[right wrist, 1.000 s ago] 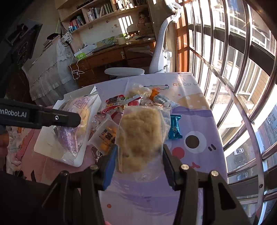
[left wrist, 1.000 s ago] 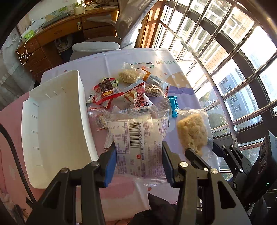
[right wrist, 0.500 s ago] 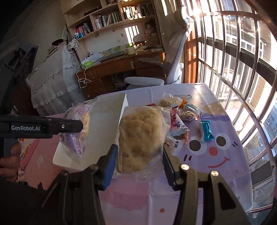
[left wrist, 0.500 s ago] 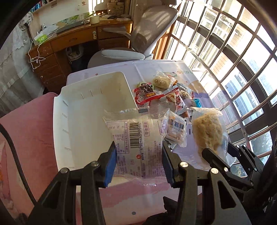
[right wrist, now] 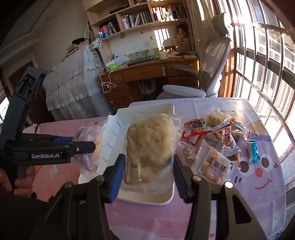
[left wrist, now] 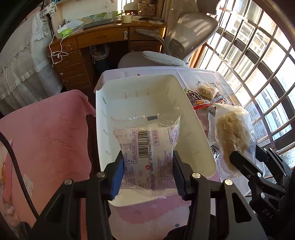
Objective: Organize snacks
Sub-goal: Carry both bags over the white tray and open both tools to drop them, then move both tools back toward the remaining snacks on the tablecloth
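Left gripper (left wrist: 148, 174) fingers clamped on barcoded snack packet (left wrist: 147, 147) above white bin (left wrist: 195, 129); right gripper (right wrist: 147, 178) fingers gripping crispy-rice packet (right wrist: 150, 145).

A home study or bedroom is shown. A wooden writing desk (right wrist: 147, 72) with drawers is set against the wall, below bookshelves (right wrist: 143, 17) filled with books. A grey mesh office chair (right wrist: 208, 62) is placed beside barred windows (right wrist: 261, 61). Furniture draped in lace-edged cloth (right wrist: 73, 81) is seen at left. A cartoon-printed tablecloth (right wrist: 258, 173) is spread in the foreground.
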Tool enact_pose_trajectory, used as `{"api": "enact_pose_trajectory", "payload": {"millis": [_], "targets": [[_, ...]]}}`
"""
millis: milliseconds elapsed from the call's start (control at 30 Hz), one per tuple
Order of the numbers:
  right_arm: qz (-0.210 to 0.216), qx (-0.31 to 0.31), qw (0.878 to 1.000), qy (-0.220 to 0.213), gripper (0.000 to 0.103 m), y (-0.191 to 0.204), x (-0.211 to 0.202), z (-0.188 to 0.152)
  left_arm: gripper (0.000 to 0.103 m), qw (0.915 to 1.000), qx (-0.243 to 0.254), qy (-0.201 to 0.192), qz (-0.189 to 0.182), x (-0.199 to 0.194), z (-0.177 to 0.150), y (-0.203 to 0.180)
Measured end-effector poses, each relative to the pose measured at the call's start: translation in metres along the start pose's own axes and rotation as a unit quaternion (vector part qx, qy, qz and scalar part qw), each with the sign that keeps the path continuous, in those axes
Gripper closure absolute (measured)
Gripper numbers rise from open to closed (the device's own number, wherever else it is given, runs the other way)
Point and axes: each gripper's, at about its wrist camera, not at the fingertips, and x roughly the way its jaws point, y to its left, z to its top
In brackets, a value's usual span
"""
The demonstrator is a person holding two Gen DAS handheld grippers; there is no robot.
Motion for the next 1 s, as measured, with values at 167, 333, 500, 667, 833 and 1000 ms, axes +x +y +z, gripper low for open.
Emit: {"api": "enact_pose_trajectory", "payload": {"millis": [167, 333, 500, 667, 833, 1000], "targets": [[0.014, -0.008, 1.000, -0.001, 0.052, 0.013, 0.011, 0.003, 0.056, 1.0000, -0.001, -0.006, 0.006, 0.002, -0.003, 0.014], [0.028, 0.001, 0.999, 0.024, 0.048, 0.017, 0.026, 0.004, 0.043, 1.0000, -0.001, -0.006, 0.002, 0.003, -0.003, 0.017], [0.028, 0.032, 0.997, 0.058, 0.039, 0.005, 0.036, -0.002, 0.027, 0.9999, 0.014, -0.005, -0.003, 0.004, -0.001, 0.005], [0.011, 0.053, 0.997, 0.061, 0.039, -0.008, 0.031, -0.008, 0.025, 0.9994, 0.031, -0.001, -0.011, 0.006, -0.002, -0.008], [-0.005, 0.075, 0.995, 0.069, 0.039, -0.026, 0.023, -0.019, 0.024, 0.9991, 0.036, 0.008, -0.020, 0.008, -0.006, -0.024], [-0.015, 0.094, 0.993, 0.072, 0.039, -0.048, 0.011, -0.027, 0.024, 0.9992, 0.032, 0.010, -0.020, 0.012, -0.009, -0.045]]}}
